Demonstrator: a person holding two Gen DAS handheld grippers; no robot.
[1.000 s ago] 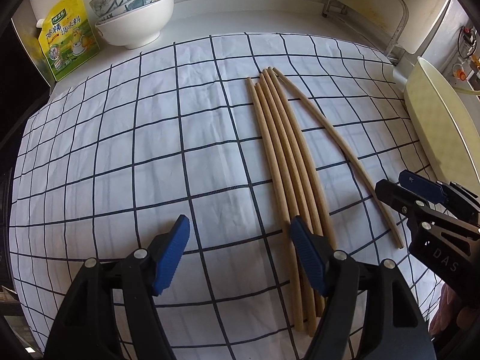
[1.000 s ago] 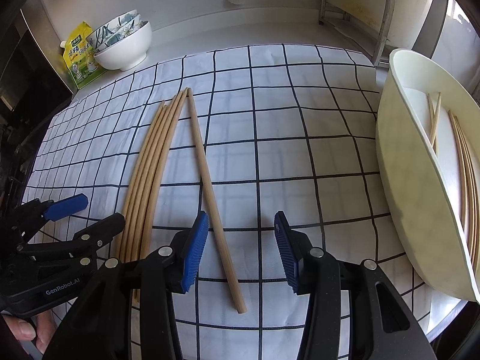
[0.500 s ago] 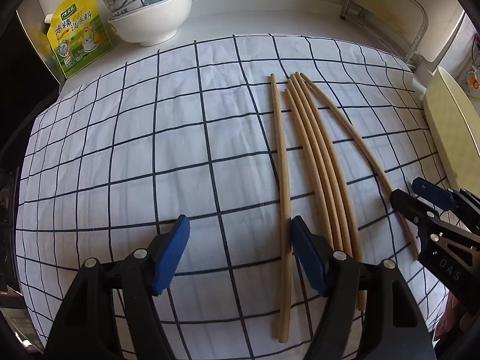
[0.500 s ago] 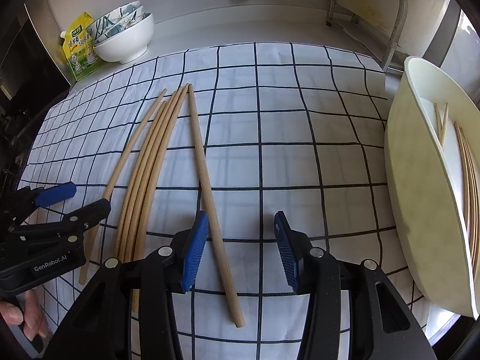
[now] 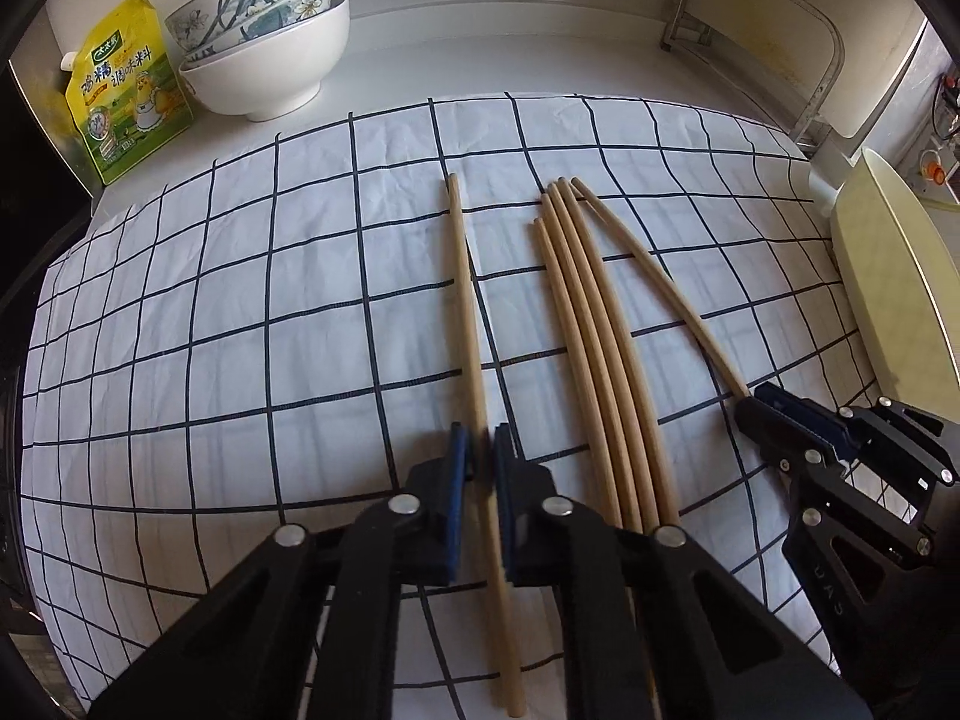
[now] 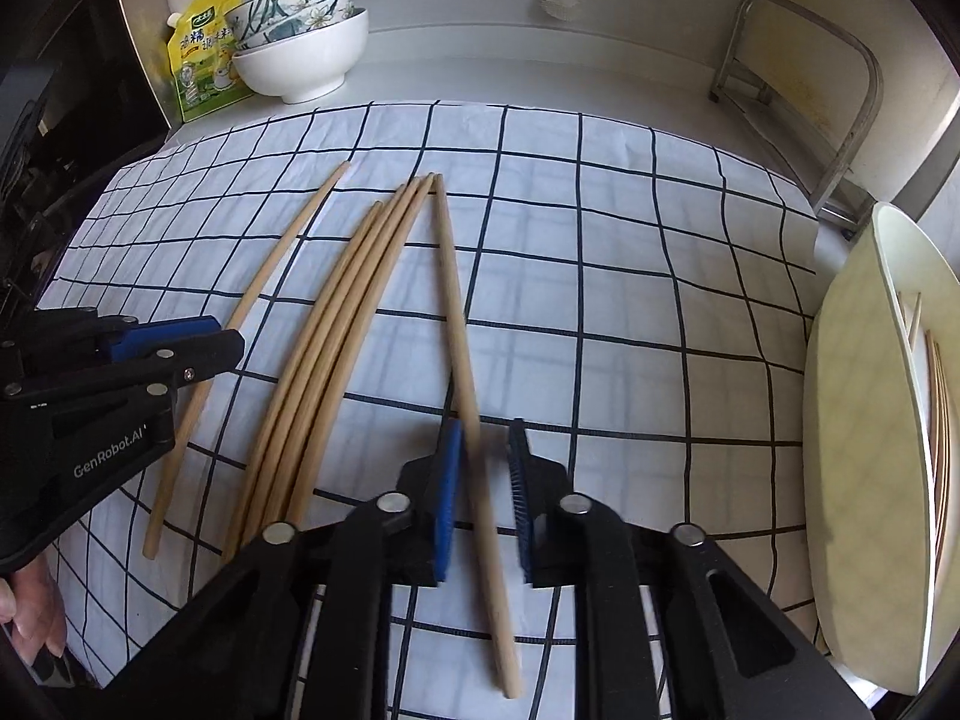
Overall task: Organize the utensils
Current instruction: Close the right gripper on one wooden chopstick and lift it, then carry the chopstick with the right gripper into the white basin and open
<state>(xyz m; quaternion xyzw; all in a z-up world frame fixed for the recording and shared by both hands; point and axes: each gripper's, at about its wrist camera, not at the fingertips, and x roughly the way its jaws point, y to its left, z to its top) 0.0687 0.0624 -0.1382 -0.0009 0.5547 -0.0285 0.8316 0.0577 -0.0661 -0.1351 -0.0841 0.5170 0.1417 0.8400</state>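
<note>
Checked cloth (image 5: pixel 240 330), tray (image 6: pixel 852 420) at its right edge, contents mostly cut off. Four chopsticks (image 5: pixel 588 330) lie bundled. The left gripper (image 5: pixel 480 462) has just clamped the left chopstick (image 5: pixel 462 276). The right gripper (image 6: pixel 483 480) has just closed on the right chopstick (image 6: pixel 450 276), contact blurred. Both grips sit near the close ends. Chopsticks look light, stiff and smooth, so they may pivot; mid-length holds better.

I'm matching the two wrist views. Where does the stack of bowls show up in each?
Left wrist view: the stack of bowls sits at upper left, behind the checked cloth.
Right wrist view: the stack of bowls sits at upper left, nearer the middle.
Shared landmark: the yellow packet just left of the bowls.
</note>
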